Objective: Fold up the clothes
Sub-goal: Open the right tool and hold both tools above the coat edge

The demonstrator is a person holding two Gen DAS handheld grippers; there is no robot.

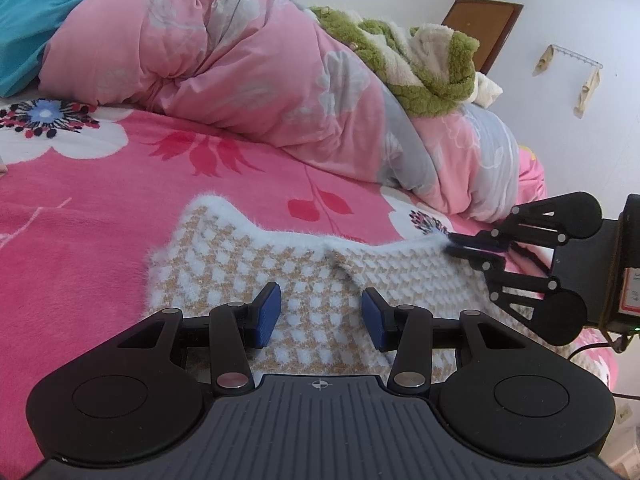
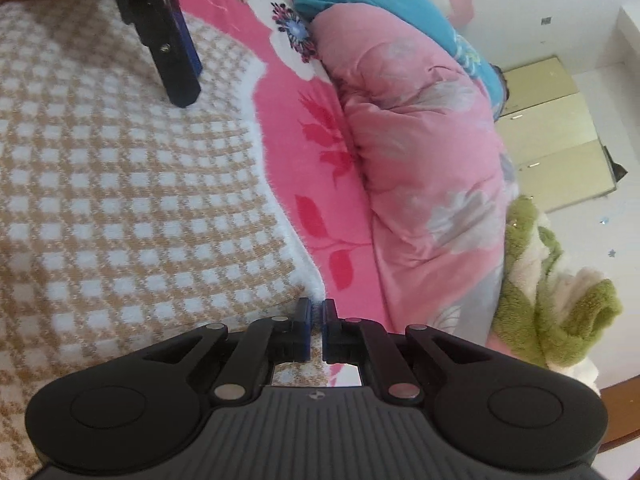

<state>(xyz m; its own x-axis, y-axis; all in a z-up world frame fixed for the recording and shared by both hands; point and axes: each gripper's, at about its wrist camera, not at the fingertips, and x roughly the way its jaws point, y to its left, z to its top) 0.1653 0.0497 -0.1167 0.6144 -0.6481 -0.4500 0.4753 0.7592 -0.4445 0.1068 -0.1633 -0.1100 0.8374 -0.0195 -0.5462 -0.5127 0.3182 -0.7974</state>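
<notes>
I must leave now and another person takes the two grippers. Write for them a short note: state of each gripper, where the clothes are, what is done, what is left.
Left gripper: open, holding nothing, over the middle of the checked knit garment.
Right gripper: shut on the garment's far white fuzzy edge, pinching a corner.
The garment lies on the pink flowered bedsheet, in front of the pink quilt. A green fleece garment lies on the quilt, untouched.
Done: one corner gripped; a crease shows near the middle.
Left: grip with the left, finish the fold, smooth it. Probably the fleece afterwards.
</notes>
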